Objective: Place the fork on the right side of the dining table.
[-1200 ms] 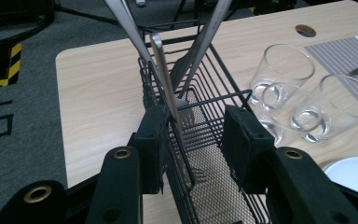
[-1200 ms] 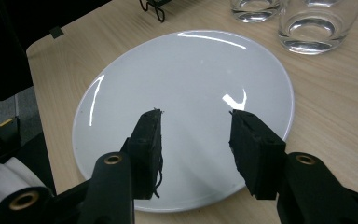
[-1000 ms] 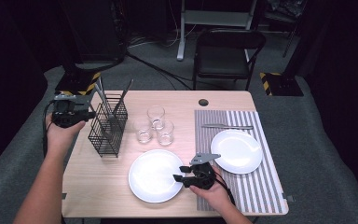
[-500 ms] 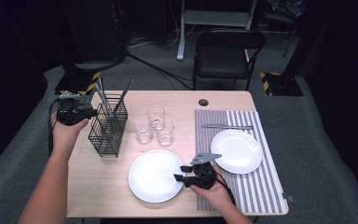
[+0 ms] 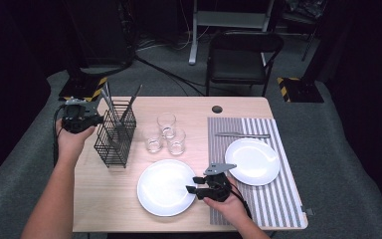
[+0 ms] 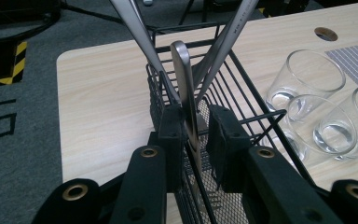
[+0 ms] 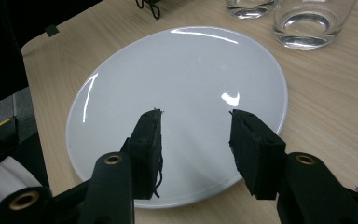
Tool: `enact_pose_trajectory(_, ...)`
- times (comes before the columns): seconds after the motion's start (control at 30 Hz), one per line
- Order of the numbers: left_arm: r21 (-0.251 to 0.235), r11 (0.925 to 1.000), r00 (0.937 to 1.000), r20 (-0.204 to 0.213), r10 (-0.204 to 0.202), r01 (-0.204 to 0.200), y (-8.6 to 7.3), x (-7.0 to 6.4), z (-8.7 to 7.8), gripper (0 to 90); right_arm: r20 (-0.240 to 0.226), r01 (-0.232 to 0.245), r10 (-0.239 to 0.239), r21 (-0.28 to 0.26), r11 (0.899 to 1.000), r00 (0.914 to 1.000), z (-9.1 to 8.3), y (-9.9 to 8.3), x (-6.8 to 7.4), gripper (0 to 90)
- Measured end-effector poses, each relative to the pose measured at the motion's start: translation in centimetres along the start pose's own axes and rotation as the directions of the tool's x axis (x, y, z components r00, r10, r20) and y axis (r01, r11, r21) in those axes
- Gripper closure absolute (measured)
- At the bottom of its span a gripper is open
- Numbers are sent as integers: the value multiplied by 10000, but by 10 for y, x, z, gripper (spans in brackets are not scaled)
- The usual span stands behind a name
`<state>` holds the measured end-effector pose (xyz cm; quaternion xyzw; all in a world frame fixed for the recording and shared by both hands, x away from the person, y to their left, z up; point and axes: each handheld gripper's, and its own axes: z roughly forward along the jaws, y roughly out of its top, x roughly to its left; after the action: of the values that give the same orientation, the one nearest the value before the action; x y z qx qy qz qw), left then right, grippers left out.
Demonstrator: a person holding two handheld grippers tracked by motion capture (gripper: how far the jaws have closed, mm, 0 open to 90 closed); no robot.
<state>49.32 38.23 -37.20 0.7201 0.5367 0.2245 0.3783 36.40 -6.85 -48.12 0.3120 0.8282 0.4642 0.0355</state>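
Both tools are black, with brass-ringed screw holes; the right tool (image 5: 193, 184) carries a grey three-cornered plate.

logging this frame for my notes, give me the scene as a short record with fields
left gripper: jaws around a metal utensil handle in the wire caddy, not fully closed
right gripper: open, over the near rim of the white plate on bare wood
second plate: on the striped placemat
knife: on the placemat beyond that plate
glasses: three, empty, clustered mid-table
table: light wood
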Motion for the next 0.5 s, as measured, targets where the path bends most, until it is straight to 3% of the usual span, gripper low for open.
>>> enact_pose_trajectory(0.43, -77, 9998, 9998, 16, -209, 209, -1, 0, 8, 780, 35, -23, 23, -17, 10000, 10000, -1, 0, -1, 534)
enact_pose_trajectory(0.5, -42, 9999, 9999, -62, -101, 101, -1, 1, 9, 782, 39, -68, 68, -3, 10000, 10000, -1, 0, 0, 534)
